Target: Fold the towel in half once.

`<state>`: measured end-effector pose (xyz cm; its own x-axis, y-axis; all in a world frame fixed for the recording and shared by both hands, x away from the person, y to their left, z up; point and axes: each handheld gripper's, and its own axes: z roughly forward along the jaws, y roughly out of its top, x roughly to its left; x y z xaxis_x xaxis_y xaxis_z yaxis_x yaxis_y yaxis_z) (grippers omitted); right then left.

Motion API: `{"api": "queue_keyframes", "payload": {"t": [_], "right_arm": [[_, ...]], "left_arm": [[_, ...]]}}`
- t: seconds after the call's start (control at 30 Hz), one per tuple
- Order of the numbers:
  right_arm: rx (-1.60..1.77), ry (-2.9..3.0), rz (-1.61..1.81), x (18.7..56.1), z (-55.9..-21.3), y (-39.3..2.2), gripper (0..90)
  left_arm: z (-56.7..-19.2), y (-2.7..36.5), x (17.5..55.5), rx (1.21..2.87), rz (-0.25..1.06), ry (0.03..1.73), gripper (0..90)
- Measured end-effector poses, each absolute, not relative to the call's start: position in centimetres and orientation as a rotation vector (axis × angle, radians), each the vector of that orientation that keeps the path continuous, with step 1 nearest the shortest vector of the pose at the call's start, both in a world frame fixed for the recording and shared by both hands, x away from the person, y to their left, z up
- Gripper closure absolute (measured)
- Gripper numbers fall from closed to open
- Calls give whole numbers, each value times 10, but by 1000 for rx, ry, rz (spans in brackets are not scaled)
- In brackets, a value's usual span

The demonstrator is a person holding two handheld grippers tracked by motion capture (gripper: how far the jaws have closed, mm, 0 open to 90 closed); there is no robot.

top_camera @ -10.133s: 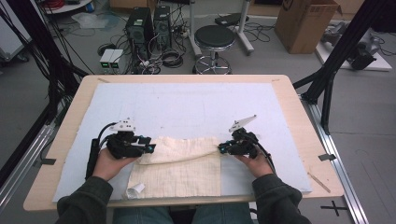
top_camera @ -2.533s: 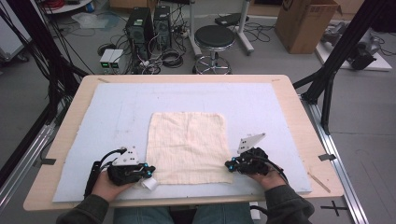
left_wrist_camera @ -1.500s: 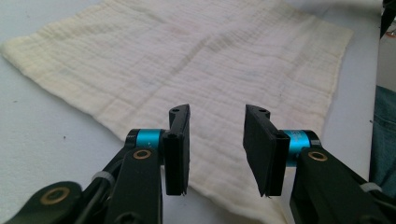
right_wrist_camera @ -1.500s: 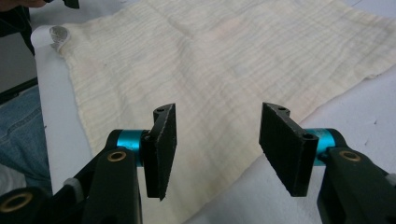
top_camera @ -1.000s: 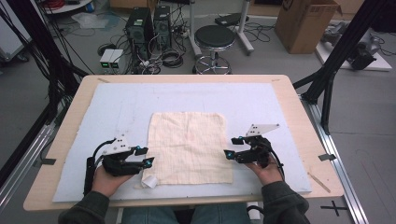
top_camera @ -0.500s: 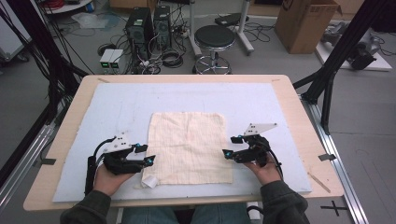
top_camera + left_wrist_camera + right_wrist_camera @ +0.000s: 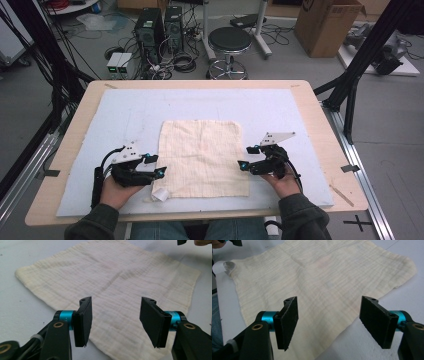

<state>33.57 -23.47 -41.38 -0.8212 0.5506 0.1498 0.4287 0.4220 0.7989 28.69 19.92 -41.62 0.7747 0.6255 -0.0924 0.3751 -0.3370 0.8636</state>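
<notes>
The high view looks forward and down over the whole table (image 7: 320, 125) from the person's side. Each gripper view sits low and close, facing inward across the cream cloth (image 7: 202, 157) (image 7: 120, 282) (image 7: 324, 277), which all three share.

cloth (image 7: 204, 158): no longer a bunched strip, now spread square at frame centre | left gripper (image 7: 154, 166): off the cloth, at its left edge, jaws just opening, nothing between | right gripper (image 7: 246, 157): at its right edge, jaws apart, empty

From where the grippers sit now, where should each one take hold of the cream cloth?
The cloth lies flat, so probably pinch its side edges: left gripper at the left edge, right gripper at the right, each coming in low from its own side.
</notes>
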Motion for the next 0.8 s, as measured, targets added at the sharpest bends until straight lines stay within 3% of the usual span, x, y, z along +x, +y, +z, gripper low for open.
{"api": "queue_keyframes", "payload": {"t": [0.8], "right_arm": [[957, 2497, 1350, 372, -406, -240, 235]], "left_arm": [[-407, 199, 328, 1931, 278, 844, 442]]}}
